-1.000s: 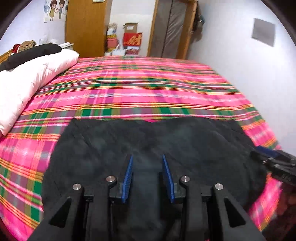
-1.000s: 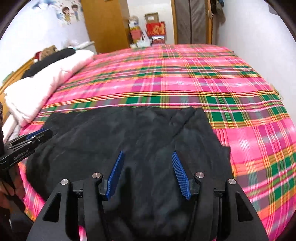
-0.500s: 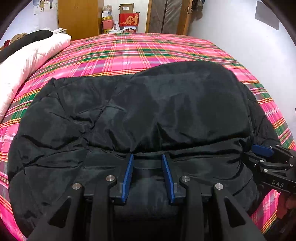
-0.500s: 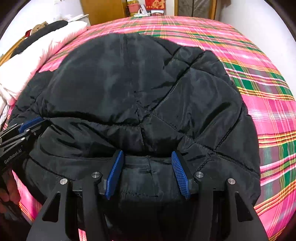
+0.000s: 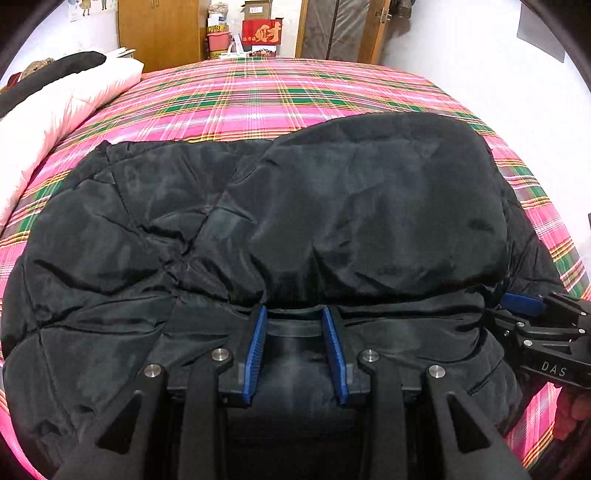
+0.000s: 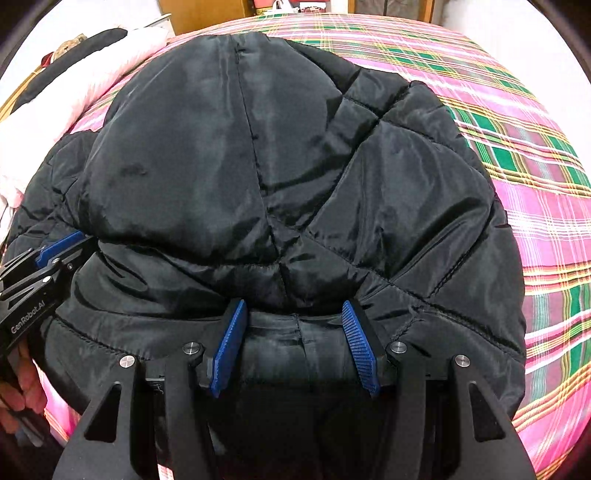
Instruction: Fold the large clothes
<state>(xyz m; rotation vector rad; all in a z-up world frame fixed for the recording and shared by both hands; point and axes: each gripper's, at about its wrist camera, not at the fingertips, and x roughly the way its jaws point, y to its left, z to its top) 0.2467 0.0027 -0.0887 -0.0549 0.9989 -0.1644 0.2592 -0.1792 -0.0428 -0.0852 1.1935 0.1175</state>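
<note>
A large black quilted jacket point(image 5: 280, 221) lies spread on the pink plaid bed point(image 5: 266, 96); it also fills the right wrist view point(image 6: 258, 177). Its puffed upper layer bulges up just beyond both grippers. My left gripper point(image 5: 294, 314) is open, its blue pads astride the jacket's near edge fold. My right gripper point(image 6: 293, 308) is open wider, its pads also astride the near edge. Each gripper shows in the other's view: the right one point(image 5: 532, 314) at the jacket's right edge, the left one point(image 6: 48, 254) at its left edge.
A white and pink duvet point(image 5: 48, 114) with a black garment lies along the bed's left side. A wooden wardrobe point(image 5: 159, 29), boxes and a door stand beyond the bed. A white wall point(image 5: 480, 48) runs along the right. Bare plaid sheet shows past the jacket.
Both grippers dropped and moved in toward the jacket's near edge. The jacket now fills the views, puffed up close, where a second ago it lay flat and lower.
</note>
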